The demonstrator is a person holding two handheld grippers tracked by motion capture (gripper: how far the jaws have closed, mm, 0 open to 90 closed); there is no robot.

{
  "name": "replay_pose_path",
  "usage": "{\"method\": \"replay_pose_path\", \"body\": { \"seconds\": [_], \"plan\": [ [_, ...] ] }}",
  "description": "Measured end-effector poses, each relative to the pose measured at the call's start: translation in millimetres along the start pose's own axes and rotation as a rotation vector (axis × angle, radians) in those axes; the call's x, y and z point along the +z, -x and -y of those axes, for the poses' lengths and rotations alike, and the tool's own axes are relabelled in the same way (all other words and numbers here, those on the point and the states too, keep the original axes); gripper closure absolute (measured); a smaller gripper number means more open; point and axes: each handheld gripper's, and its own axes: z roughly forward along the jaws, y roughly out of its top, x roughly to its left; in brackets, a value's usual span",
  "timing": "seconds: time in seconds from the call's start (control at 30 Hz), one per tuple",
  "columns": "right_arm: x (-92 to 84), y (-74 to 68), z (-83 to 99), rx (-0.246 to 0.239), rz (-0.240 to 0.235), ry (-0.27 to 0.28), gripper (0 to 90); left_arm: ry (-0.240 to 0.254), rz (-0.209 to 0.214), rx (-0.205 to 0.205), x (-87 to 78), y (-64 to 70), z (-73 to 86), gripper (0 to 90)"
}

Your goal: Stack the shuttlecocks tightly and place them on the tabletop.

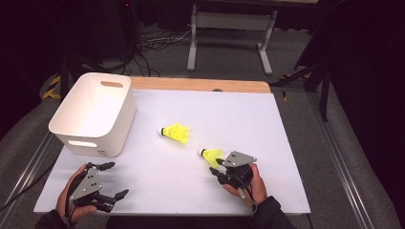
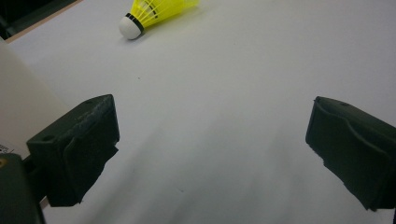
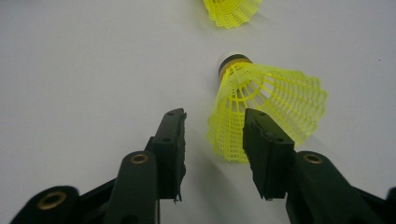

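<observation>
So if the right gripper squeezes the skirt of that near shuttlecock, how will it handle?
The near shuttlecock looks very light: its yellow skirt is thin open mesh, so it will probably flex or dent under a firm squeeze. It lies on its side on the white table, so a nudge from the right gripper may roll it in a curve around its small white tip.

far shuttlecock (image 3: 232,10) cut off by top edge, near shuttlecock's (image 1: 212,155) skirt partly hidden
</observation>
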Motion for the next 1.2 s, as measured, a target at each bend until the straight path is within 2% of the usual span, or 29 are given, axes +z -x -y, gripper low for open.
{"method": "replay_pose_path", "body": {
  "seconds": [0.07,0.2,0.67,0.97,1.2],
  "plan": [
    [5.3,0.0,-1.3,0.004,0.005,-0.008,66.2,-0.001,-0.001,-0.002,0.4,0.0,0.1,3.4],
    [9.7,0.2,-3.1,0.002,0.016,-0.010,69.6,0.002,-0.002,-0.006,0.3,-1.3,0.7,3.4],
    [14.4,-0.1,-6.3,-0.015,0.029,0.004,88.7,-0.010,-0.003,0.001,1.4,-1.4,1.0,3.4],
    [11.9,2.5,-7.0,-0.023,0.031,0.014,90.0,-0.011,-0.003,0.003,1.5,-1.3,0.9,3.5],
    [9.8,9.3,-7.3,-0.008,0.024,0.030,90.0,-0.014,-0.004,0.006,1.6,-1.1,0.9,3.5]
  ]
}}
